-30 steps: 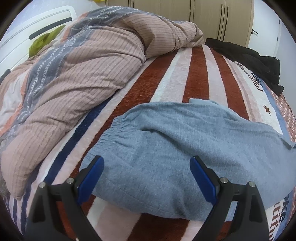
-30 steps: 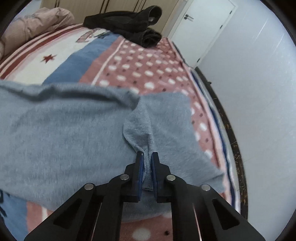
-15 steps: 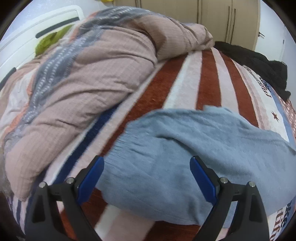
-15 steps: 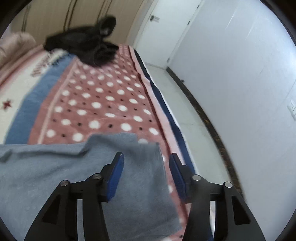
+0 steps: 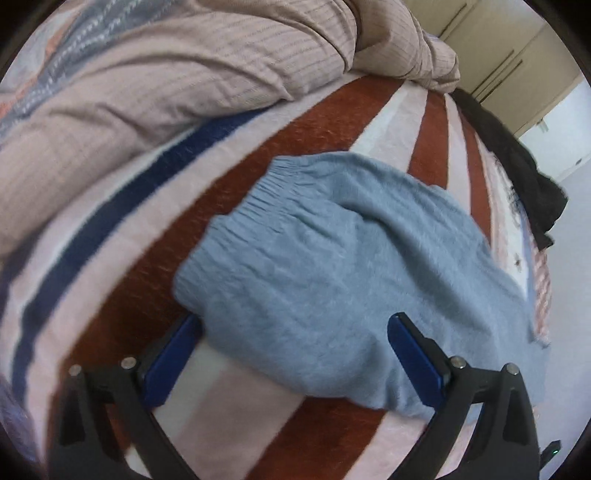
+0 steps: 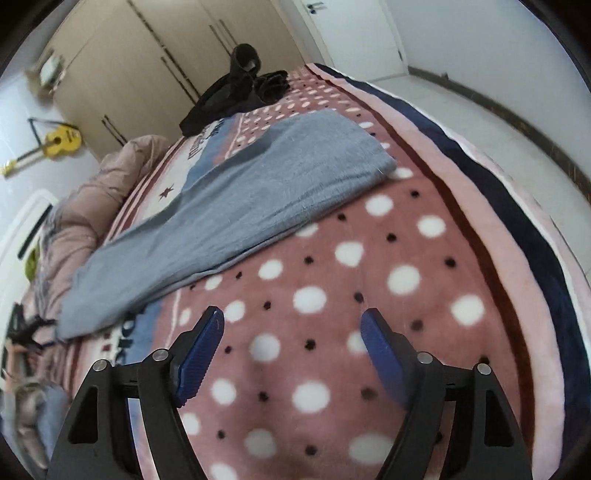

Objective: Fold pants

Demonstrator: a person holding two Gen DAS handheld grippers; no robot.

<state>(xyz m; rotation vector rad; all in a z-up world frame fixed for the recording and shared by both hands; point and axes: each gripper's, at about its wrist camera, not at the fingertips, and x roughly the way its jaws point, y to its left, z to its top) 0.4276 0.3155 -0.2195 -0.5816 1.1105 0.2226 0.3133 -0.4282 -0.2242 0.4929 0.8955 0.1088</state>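
Two grippers: we see both, black frames with blue ribbed pads, neither holding anything.
Left gripper (image 5: 295, 328): jaws wide and opening further; we see the waistband end of the pants between them, pads not pressing the cloth. One pad sits at the cloth's near-left corner, the other over the fabric.
Right gripper (image 6: 291, 328): jaws parted and opening; only bare blanket between them, well apart from the pants.
Pants (image 5: 332, 266): grey-blue, fuzzy fleece-like knit, soft wrinkles. We see a gathered elastic waistband along the upper-left edge and a shallow fold ridge across the top.
Pants, right wrist view (image 6: 236, 199): laid out long and flat across the bed, far end squared off, near end rounded. One layer seems to lie over another; we cannot tell how exactly.
Blanket (image 5: 122, 236): plush pile, broad rust-red, pale pink and navy stripes under the waistband end.
Blanket, right wrist view (image 6: 351, 295): dusty pink with large white dots and small black ones, navy and pink border at the bed edge, a star and lettering further in.
Duvet (image 5: 155, 62): bunched, pinkish-beige, fine ribbed weave, grey patterned band, lying beside the pants but apart.
Dark clothes (image 6: 236, 88): black heap at the far end of the bed, shape unclear.
Wardrobe (image 6: 147, 62): beige flat doors, slim dark handles.
Guitar (image 6: 55, 144): small, yellow, hung on the wall.
Door (image 6: 354, 29): white, plain.
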